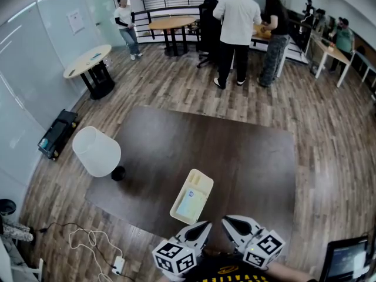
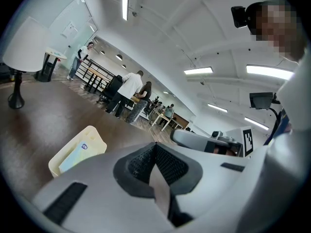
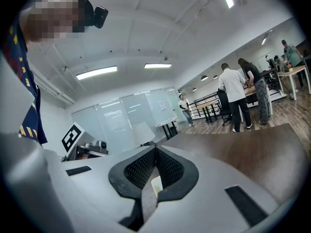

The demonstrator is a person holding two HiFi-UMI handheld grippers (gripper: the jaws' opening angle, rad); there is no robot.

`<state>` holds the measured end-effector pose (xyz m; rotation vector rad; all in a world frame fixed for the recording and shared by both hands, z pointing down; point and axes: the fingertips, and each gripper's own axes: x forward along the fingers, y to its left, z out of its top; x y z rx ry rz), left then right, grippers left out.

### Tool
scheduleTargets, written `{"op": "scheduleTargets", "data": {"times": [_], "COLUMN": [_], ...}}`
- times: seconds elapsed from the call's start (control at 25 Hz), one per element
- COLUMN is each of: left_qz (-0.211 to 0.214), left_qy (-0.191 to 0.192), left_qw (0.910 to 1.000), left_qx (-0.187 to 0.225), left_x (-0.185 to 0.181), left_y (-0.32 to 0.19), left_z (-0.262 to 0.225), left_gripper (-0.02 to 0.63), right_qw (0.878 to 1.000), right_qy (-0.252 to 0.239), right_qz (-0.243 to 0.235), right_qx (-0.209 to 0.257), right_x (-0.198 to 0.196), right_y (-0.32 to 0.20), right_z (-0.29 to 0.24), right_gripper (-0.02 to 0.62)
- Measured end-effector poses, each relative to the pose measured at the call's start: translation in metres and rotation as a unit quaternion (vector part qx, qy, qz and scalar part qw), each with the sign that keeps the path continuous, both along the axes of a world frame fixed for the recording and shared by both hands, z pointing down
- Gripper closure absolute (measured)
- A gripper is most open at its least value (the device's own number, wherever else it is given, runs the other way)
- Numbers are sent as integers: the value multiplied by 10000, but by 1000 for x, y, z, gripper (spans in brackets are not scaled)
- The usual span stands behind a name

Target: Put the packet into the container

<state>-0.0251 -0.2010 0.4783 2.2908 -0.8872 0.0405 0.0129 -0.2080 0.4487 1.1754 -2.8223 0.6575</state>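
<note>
A cream rectangular container sits near the front edge of the dark brown table. A pale blue-and-white packet lies flat inside it. My left gripper and right gripper hang side by side just in front of the container, both shut with nothing between their jaws. In the left gripper view the shut left gripper points past the container, which lies to its left with the packet inside. In the right gripper view the right gripper points across bare tabletop.
A white lamp shade on a black base stands at the table's left edge. Cables and a power strip lie on the floor at the lower left. A laptop is at the lower right. Several people stand at the far tables.
</note>
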Motion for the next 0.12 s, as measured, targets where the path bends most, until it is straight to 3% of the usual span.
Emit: {"op": "scheduleTargets", "data": {"times": [0.12], "left_qz": [4], "left_qy": [5], "left_qw": [10000], "left_qx": [3], "left_x": [1], "left_y": [2], "left_z": [0], "left_gripper": [606], "right_qw": [10000], "right_qy": [13], "right_qz": [-7], "right_qx": [-16], "right_x": [0], "right_y": [3], "right_z": [1], "right_gripper": [585]}}
